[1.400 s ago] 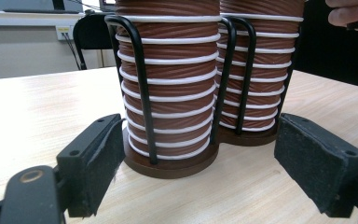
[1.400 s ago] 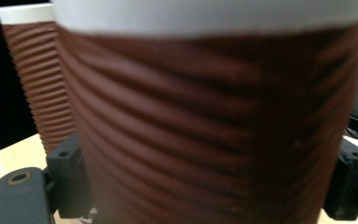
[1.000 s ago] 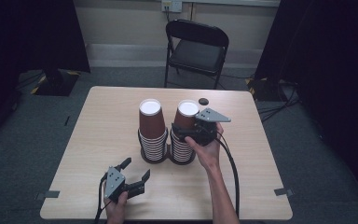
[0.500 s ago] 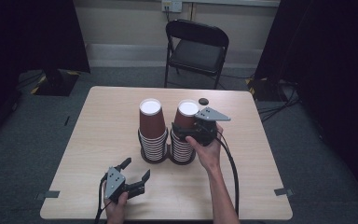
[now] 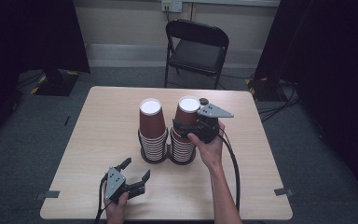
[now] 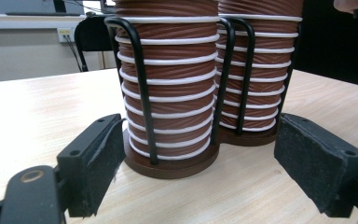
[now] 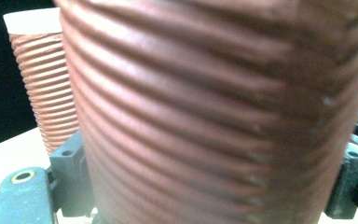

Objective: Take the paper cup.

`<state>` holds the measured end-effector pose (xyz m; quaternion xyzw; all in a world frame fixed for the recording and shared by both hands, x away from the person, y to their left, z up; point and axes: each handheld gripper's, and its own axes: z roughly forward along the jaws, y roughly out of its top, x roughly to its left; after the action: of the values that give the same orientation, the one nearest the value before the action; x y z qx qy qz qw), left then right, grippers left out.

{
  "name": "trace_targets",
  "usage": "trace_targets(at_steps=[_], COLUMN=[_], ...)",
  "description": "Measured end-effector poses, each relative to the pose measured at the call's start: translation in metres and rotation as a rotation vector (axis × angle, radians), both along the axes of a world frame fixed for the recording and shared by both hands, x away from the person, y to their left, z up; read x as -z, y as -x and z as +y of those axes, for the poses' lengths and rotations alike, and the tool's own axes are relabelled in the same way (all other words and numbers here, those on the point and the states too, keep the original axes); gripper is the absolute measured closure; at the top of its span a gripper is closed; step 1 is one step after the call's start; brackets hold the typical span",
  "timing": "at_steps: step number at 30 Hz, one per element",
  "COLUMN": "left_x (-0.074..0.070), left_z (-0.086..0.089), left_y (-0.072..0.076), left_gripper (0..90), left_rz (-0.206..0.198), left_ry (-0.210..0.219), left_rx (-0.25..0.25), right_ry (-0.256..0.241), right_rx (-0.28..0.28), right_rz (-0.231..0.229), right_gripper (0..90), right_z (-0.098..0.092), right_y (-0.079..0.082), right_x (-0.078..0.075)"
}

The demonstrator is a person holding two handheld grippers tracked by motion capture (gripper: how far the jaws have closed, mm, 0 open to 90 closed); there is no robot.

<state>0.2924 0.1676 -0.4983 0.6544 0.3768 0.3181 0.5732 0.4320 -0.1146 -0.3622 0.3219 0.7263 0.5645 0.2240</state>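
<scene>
Two stacks of brown ribbed paper cups stand side by side in black wire holders [image 6: 141, 79] at the middle of the table. My right gripper [image 5: 186, 126] is shut on the top cup [image 5: 189, 109] of the right stack [image 5: 182, 148], held a little above the others. In the right gripper view that cup [image 7: 214, 107] sits between the jaws of the right gripper [image 7: 209, 186]. The left stack [image 5: 152, 135] rises beside it. My left gripper [image 5: 136, 169] rests near the front edge, open, aimed at the left stack's base [image 6: 170, 161].
The wooden table [image 5: 98, 121] has bare room to the left and right of the stacks. A small dark object [image 5: 204, 101] lies behind the right stack. A black folding chair [image 5: 196, 46] stands past the far edge. Dark curtains hang on both sides.
My right gripper has risen slightly with the top cup of the right stack. The left gripper and the left stack have stayed put.
</scene>
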Motion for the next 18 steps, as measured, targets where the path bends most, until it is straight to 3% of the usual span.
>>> trace_targets(at_steps=[8, 18], left_x=[0.000, 0.000], left_z=[0.000, 0.000], left_y=[0.000, 0.000], left_gripper=[15.9, 15.9], left_rz=[0.004, 0.001], left_ry=[0.001, -0.009], left_rx=[0.001, -0.002], right_ry=[-0.029, -0.072], right_rx=[0.005, 0.009], right_rz=[-0.015, -0.034], right_gripper=[13.3, 13.5], right_z=[-0.003, -0.007], right_y=[0.000, 0.001], right_x=[-0.004, -0.021])
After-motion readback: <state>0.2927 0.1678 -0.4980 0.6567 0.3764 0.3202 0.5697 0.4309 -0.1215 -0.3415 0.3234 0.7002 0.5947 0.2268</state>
